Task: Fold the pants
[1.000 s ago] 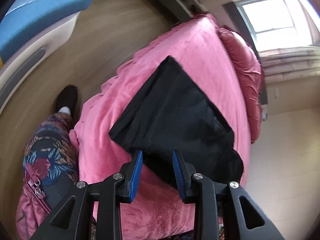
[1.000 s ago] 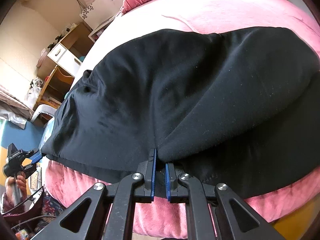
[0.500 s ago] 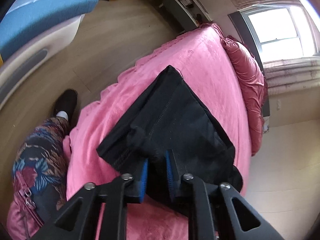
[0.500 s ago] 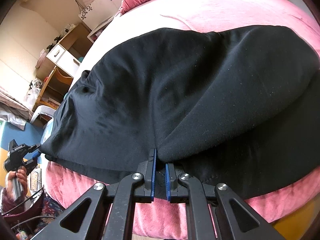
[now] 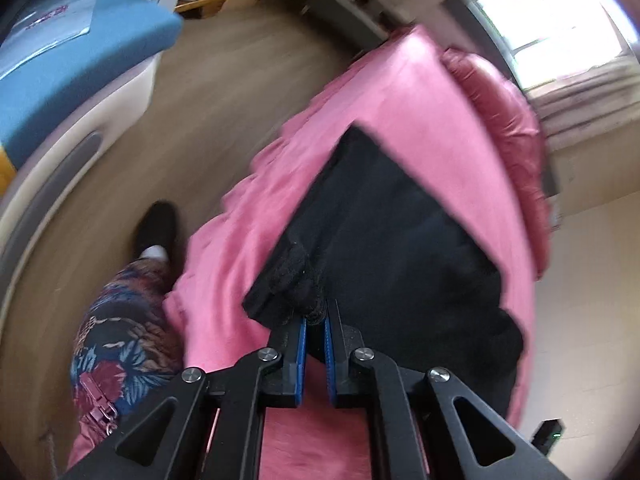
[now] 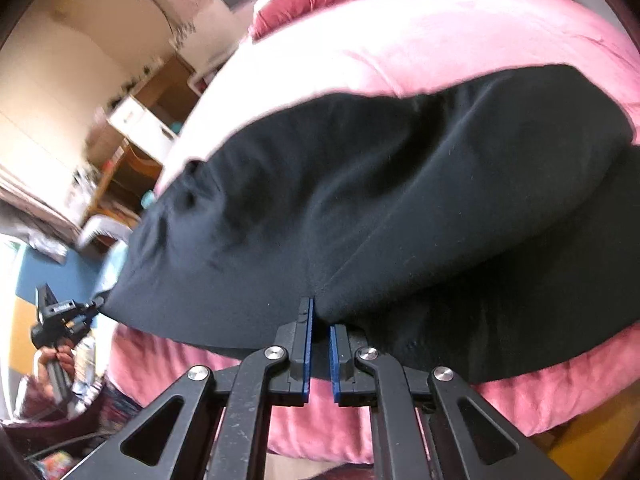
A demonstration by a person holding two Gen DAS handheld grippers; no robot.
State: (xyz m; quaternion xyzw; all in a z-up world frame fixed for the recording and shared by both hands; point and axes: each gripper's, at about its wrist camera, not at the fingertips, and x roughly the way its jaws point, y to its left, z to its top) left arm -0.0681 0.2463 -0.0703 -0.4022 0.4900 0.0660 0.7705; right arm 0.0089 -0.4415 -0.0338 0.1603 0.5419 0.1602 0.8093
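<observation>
Left claw (image 5: 314, 326): pressed together on a bunched wad of black fabric at the near corner of the pants (image 5: 384, 240). Grip narrow, taken at the fingertips only (fabric puckered just ahead of the blue pads). Risk: wad slipping out under any sideways pull, dropping the corner short of its mate.

Right claw (image 6: 319, 322): pinching the near edge of the pants (image 6: 360, 208) where a seam meets the hem. Top layer billowed ahead of the tips; lower layer lying flat to the right and beneath. Whether both layers are caught, cannot tell. Risk: only the upper layer travelling, leaving the lower one behind and the fold skewed.

Between the two claws: near edge of the pants slack, sagging toward the bed edge. Risk: uneven lift from the two ends, giving a diagonal crease (left wrist view blurred, suggesting fast motion).

Under and ahead of both claws: pink blanket (image 5: 420, 92), plush, covering the bed. Risk: pile dragging at the black cloth, rumpling the underside if the garment is slid rather than lifted.

Left of the right claw, at the far corner of the pants: other handheld unit (image 6: 60, 320), close against the cloth.

Far ahead: red pillow (image 5: 504, 92) at the head of the bed. Well apart from the pants; no hazard judged.
</observation>
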